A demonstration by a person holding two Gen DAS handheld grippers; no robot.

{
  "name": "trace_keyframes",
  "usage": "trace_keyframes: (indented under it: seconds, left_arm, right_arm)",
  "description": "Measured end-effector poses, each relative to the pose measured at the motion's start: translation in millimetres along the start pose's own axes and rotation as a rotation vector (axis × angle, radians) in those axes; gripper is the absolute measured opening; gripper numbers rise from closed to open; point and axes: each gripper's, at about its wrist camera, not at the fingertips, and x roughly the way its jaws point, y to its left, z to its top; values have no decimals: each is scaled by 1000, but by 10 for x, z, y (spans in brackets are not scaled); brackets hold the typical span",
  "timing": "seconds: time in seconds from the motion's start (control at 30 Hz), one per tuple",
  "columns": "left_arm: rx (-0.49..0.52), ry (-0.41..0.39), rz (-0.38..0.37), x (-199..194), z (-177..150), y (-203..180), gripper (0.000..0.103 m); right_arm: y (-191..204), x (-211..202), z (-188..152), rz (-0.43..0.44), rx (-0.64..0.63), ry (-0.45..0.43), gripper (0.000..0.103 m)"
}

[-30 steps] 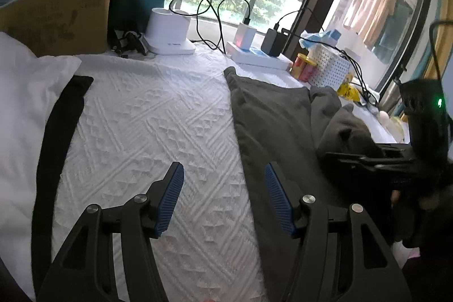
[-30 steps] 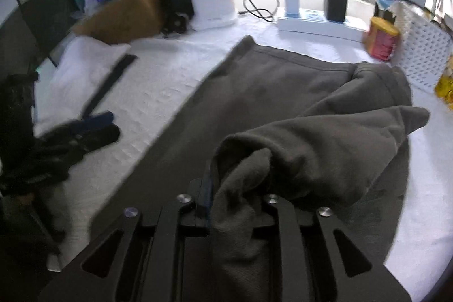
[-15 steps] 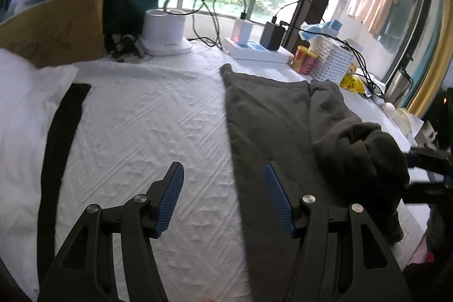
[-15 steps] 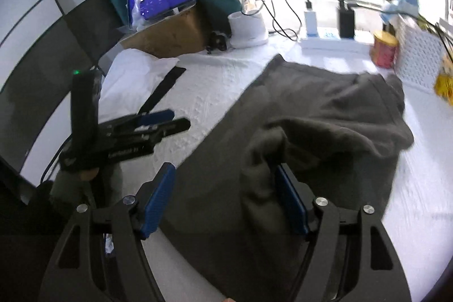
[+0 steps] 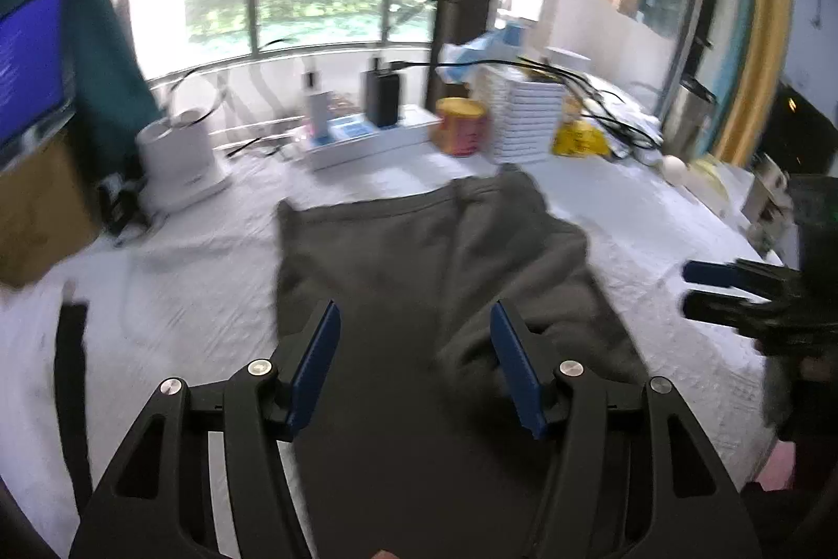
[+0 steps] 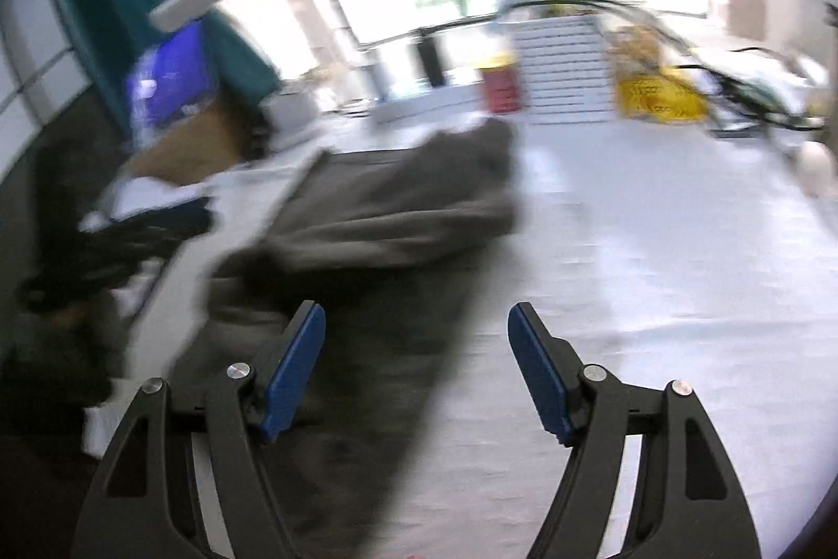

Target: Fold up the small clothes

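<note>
Left gripper (image 5: 414,362): jaws stand wide apart, blue pads facing each other with nothing clamped. It hangs over the near part of the grey garment (image 5: 419,255); the cloth shows through the gap, and I cannot tell whether the pads touch the fabric below them.

Right gripper (image 6: 416,368): jaws wide, nothing between the pads. The left pad sits over the garment's near right edge; the right pad sits over bare white bedspread (image 6: 654,244). No cloth is pinched. This view is heavily motion-blurred.

Garment: dark grey, lying on the white textured bedspread (image 5: 173,276), roughly in the middle of the surface. Its far left portion lies flat with a straight far edge; its right side is doubled over into a thick rumpled fold running from far to near. In the right wrist view the folded bulk (image 6: 398,203) lies left of centre, far from that gripper's pads.

From the left wrist view, the right gripper (image 5: 733,292) appears at the right edge, clear of the garment, over bare bedspread.

Surroundings at the far edge: white power strip (image 5: 366,134) with chargers plugged in, yellow-red can (image 5: 463,125), white slatted basket (image 5: 529,119), white lamp base (image 5: 180,163). A black strap (image 5: 70,381) lies on the near left.
</note>
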Motion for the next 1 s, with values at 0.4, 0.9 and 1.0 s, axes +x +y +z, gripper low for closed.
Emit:
trace_keyframes:
  seconds: [0.4,0.9,1.0]
  left_arm:
    - [363,190,9,599,472,-953,63]
    - [754,370,46,1384,106,-1499,28]
    - [693,306,55,1296,177,-1321,12]
  right_arm:
    - [-756,76,-105,-80,201,-27,73]
    - [-948,112,-138,-45,257,-16,73]
    - [-935,126,-123,-55,246,-11,73]
